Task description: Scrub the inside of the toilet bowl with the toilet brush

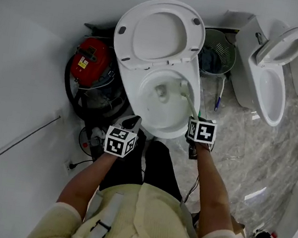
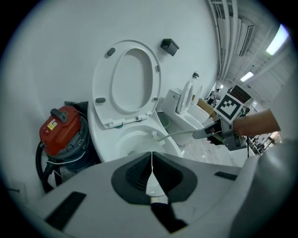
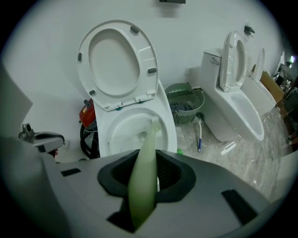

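Brush handle (image 3: 144,155) fills right tongs (image 3: 148,180) (butt end hidden); left tongs (image 2: 152,179) closed.

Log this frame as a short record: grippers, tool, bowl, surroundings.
Left gripper: shut, empty
Right gripper: shut on the toilet brush handle
Brush head: inside the toilet bowl, toward its right side
Seat: raised
Surroundings: red vacuum cleaner left of the toilet; green waste basket and second toilet to its right

text: none legible | red vacuum (image 1: 95,52) label (image 1: 83,63): too small to read
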